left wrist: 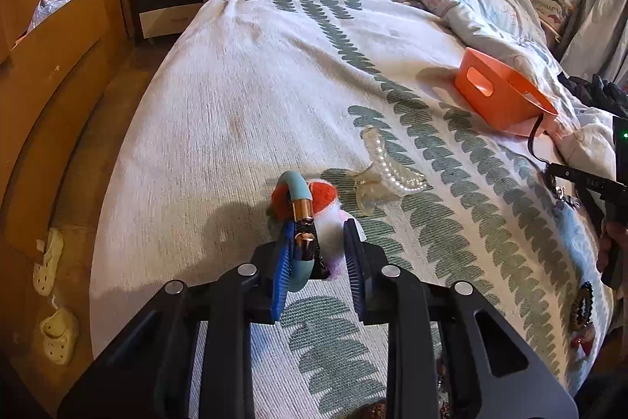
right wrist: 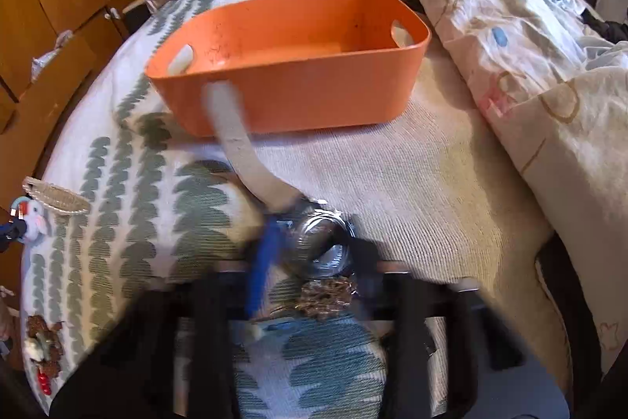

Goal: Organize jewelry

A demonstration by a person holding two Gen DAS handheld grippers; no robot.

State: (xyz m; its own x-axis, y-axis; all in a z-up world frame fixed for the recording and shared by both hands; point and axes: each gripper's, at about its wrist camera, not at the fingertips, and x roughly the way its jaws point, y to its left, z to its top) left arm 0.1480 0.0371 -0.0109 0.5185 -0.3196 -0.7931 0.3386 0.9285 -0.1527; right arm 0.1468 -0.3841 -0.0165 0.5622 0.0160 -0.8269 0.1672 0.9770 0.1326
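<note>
In the left wrist view my left gripper [left wrist: 318, 242] holds a teal bracelet with a copper clasp [left wrist: 300, 211] against its left pad, just above a red, white and lilac fluffy hair piece [left wrist: 325, 197]; the jaws stand apart. A clear pearl hair clip [left wrist: 386, 169] lies beyond it. The orange basket [left wrist: 506, 93] sits at the far right. In the blurred right wrist view my right gripper [right wrist: 310, 254] is shut on a silver wristwatch [right wrist: 322, 242] with a pale strap [right wrist: 235, 136] hanging toward the orange basket [right wrist: 290, 97].
Everything lies on a bed with a white and green leaf-print cover [left wrist: 255, 97]. A crumpled duvet [right wrist: 510, 46] fills the far and right side. A beaded bracelet [left wrist: 581, 305] and brooches [right wrist: 43, 348] lie near the bed's edge. Wooden wardrobes [left wrist: 51, 46] stand left.
</note>
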